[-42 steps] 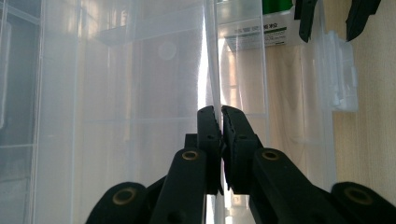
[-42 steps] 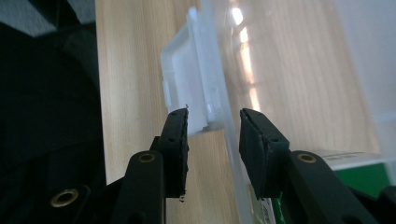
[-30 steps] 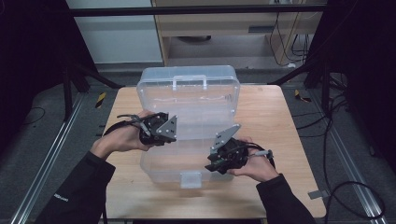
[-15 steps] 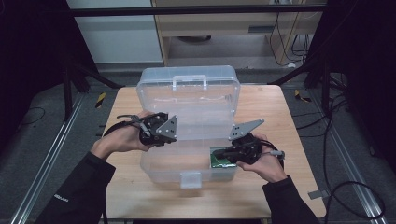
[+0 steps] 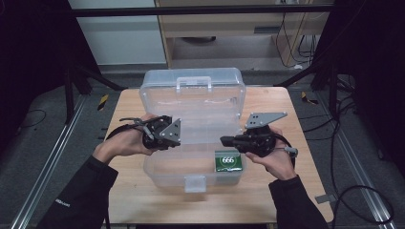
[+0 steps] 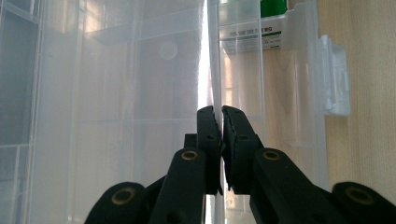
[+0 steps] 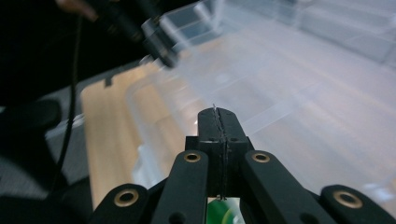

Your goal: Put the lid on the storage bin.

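A clear plastic box [image 5: 169,171] stands open on the wooden table [image 5: 129,195], its lid [image 5: 191,90] upright at the back. My left gripper [image 5: 179,139] reaches in from the left. In the left gripper view its jaws [image 6: 220,109] are shut on a thin clear wall of the box [image 6: 212,56]. A green packet marked 666 [image 5: 228,161] lies flat in the box's front right corner. My right gripper [image 5: 223,140] hovers level just above it and points left. Its jaws [image 7: 218,112] are shut with nothing between them, and the green packet [image 7: 215,212] shows below.
The box's white front latch [image 5: 195,182] faces the person. Bare table lies to the left and right of the box. Metal rails [image 5: 47,167] and cables [image 5: 353,191] run on the floor along the table's sides, and a cabinet [image 5: 215,28] stands behind.
My right gripper has lifted out of the box and swung level, pointing left. The green packet came into sight under it and now lies in the box. The left gripper kept still.
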